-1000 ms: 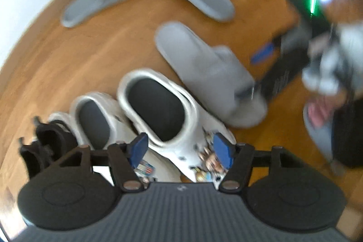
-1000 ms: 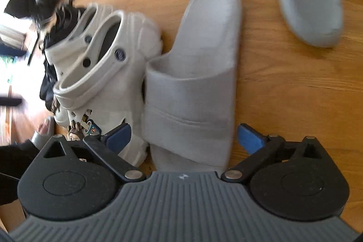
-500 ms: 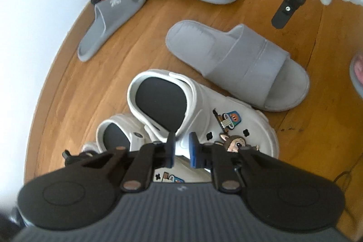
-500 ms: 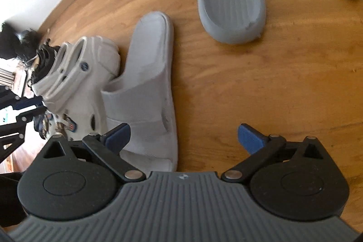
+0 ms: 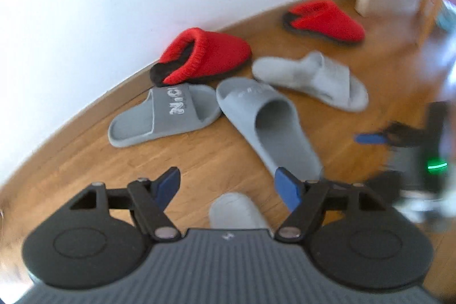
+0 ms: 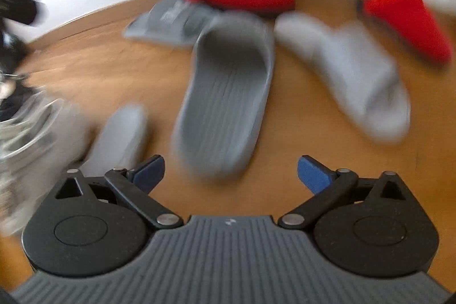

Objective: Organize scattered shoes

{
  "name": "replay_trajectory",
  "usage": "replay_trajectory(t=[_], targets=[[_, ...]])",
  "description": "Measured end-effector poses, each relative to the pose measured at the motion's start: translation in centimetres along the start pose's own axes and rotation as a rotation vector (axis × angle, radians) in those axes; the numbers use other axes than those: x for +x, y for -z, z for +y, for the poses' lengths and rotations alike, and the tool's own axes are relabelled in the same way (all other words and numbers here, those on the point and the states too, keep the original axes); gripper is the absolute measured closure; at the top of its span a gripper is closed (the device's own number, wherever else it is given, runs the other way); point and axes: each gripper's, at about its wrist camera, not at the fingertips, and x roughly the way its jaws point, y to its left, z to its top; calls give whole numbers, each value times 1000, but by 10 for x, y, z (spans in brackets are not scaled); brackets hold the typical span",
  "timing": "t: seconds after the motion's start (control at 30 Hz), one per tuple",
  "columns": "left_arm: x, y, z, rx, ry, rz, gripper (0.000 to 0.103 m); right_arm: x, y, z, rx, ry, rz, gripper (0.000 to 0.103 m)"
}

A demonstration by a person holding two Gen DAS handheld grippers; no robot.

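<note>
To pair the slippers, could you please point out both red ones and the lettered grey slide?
Near red slipper (image 5: 216, 53), left wrist view, knitted upper.
Far red slipper (image 5: 327, 19), left wrist view, upper.
Lettered grey slide (image 5: 179, 107), left wrist view, strap.

Both grippers (image 5: 228, 184) (image 6: 230, 170) have ribbed grey bodies, black linkage arms (silver pivots) and blue fingertips (image 5: 287, 187).

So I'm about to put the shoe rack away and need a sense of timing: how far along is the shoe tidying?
Partly done. One light grey slide lies beside the white clogs at the left edge. Nothing is in hand: the left gripper, jaws just opening, and the right gripper are both empty. Left scattered: two red knit slippers, a dark grey logo slide, a blue-grey slide and another light grey slide.
</note>
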Motion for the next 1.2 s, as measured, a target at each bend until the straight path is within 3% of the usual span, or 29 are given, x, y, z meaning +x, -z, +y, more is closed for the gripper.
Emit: replay_trajectory(t=[0.03, 0.07, 0.1, 0.13, 0.17, 0.3, 0.37, 0.43, 0.47, 0.53, 0.6, 0.7, 0.8, 0.83, 0.9, 0.93, 1.03, 1.2], targets=[[-1, 0, -1, 5, -21, 5, 31, 16, -10, -1, -35, 24, -23, 14], [-3, 1, -2, 5, -28, 9, 31, 32, -19, -1, -62, 51, -31, 26], [-3, 0, -1, 3, -32, 10, 31, 48, -29, -2, -87, 78, -36, 59], [-3, -1, -1, 2, -36, 10, 31, 65, -37, -5, -110, 121, -22, 82], [-3, -3, -1, 3, -37, 4, 31, 76, -44, -10, -121, 151, -7, 97], [3, -26, 2, 2, -25, -68, 30, 56, -45, -20, -159, 151, -67, 97], [13, -39, 2, -27, 19, -98, 29, 29, -31, -34, -187, 111, -57, 97], [33, -59, -6, -66, 121, -128, 28, 3, -12, -50, -240, 76, -31, 96], [39, -64, -10, -71, 153, -136, 28, -7, -2, -64, -251, 43, 29, 93], [73, -88, -44, -64, 262, -165, 28, -18, 13, -85, -255, -3, 125, 76], [89, -98, -67, -54, 306, -184, 28, -34, 35, -116, -271, -55, 250, 37], [132, -118, -115, -16, 385, -193, 28, -53, 46, -138, -269, -131, 311, 26], [165, -127, -135, 0, 363, -149, 28, -79, 47, -155, -257, -192, 305, 20], [180, -129, -140, -6, 353, -112, 34, -83, 45, -159, -235, -192, 289, 19], [206, -126, -138, -36, 398, -31, 71, -84, 41, -159, -206, -190, 260, 18], [210, -125, -136, -40, 392, -9, 80, -84, 38, -157, -197, -186, 243, 18], [213, -124, -125, -80, 433, 13, 89, -85, 30, -141, -198, -208, 202, 18], [179, -125, -110, -15, 428, -48, 95, -91, 17, -101, -226, -291, 102, 18]])
